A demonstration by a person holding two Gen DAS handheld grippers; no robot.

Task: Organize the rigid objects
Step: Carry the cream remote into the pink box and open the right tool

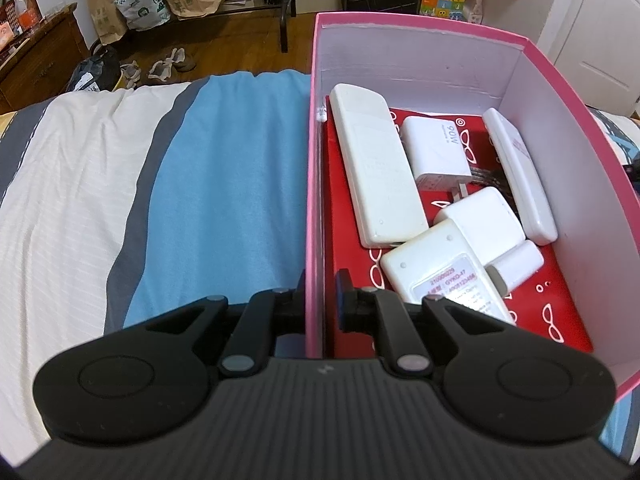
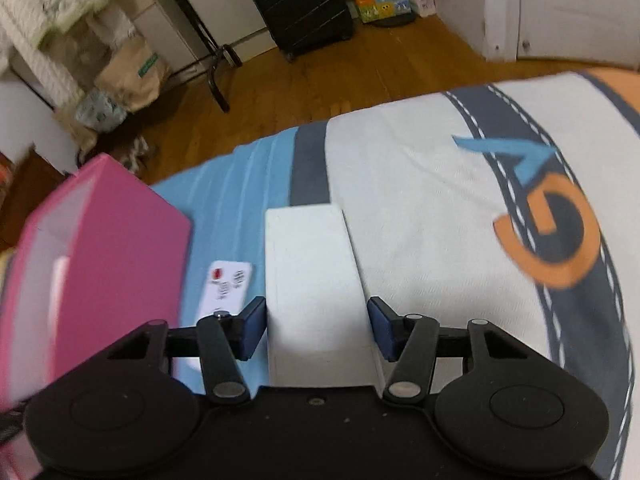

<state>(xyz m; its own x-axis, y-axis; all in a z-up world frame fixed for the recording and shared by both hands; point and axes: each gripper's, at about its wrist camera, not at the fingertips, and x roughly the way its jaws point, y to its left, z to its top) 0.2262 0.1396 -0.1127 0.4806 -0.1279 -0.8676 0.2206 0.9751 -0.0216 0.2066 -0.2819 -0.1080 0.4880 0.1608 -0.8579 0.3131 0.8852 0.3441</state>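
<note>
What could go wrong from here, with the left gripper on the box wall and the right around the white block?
The right gripper straddles the white block, but contact is unclear; it may slip. The left gripper clamps only the pink box wall, which could tilt. The small remote could be missed.

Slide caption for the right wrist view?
Right gripper grips a white block above the bed, pink box alongside.
</note>
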